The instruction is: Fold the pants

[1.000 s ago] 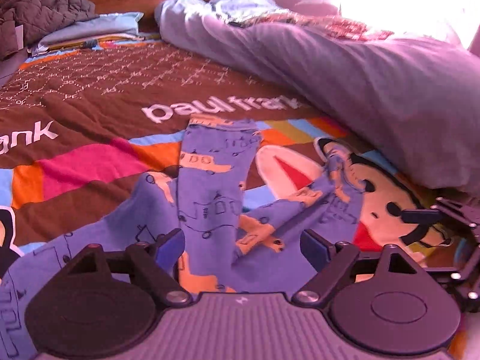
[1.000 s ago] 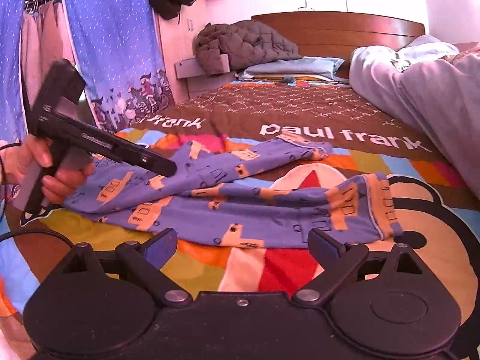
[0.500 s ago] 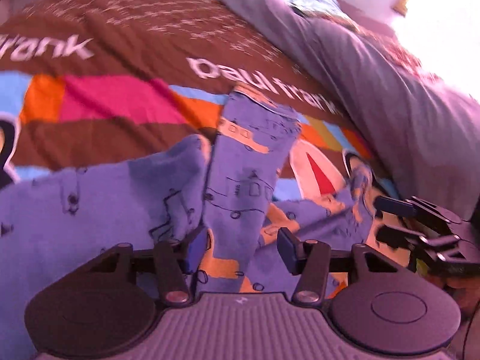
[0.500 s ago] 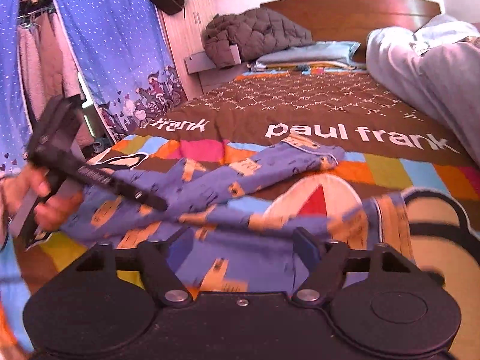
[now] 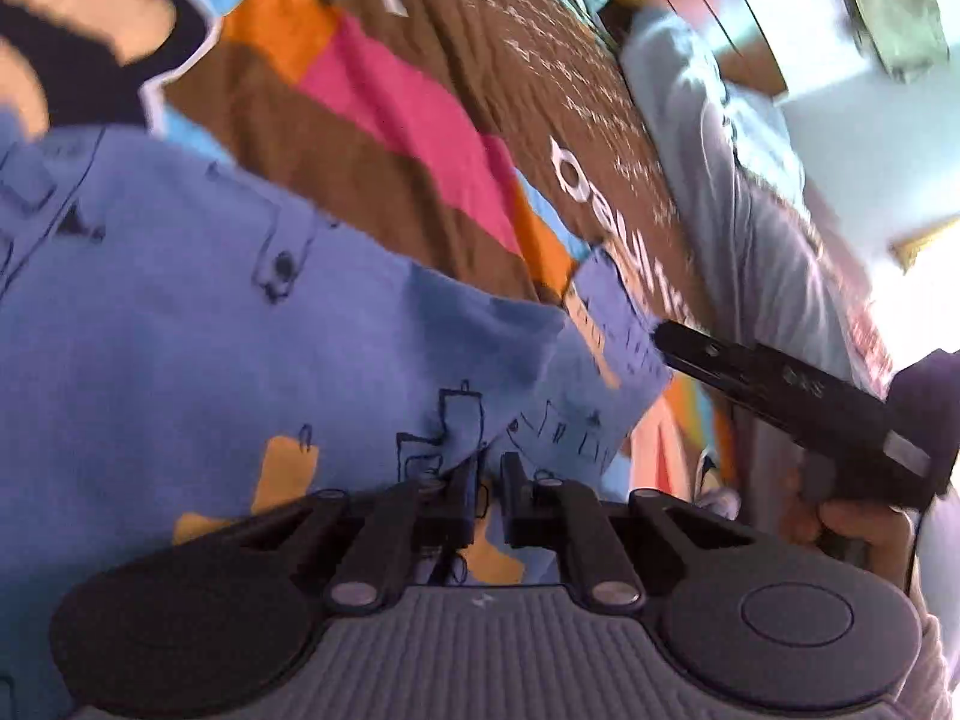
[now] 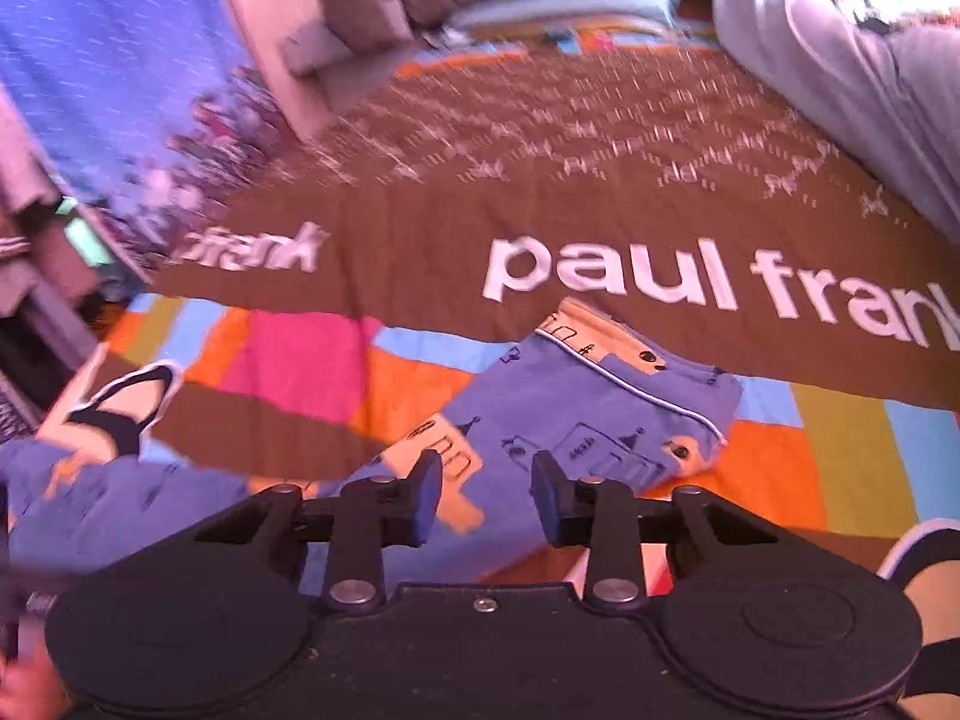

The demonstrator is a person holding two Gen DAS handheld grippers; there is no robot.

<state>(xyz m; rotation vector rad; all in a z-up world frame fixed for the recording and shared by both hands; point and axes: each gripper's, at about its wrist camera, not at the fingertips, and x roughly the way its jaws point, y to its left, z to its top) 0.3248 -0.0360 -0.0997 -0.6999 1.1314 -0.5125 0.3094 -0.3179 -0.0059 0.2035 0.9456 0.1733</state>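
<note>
Pinching a fold of the blue pants (image 5: 252, 324) that lie spread on the bed (image 6: 600, 198), the left claw (image 5: 489, 489) should lift slowly, while the right claw (image 6: 487, 495), released above one leg, takes an even grip.

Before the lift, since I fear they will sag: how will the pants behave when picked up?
Likely floppy: the pants lie creased and bunched where the left gripper pinches them. Probably light, thin cloth; the leg end lies flat on the bed cover. The unheld parts should droop and drag.
</note>
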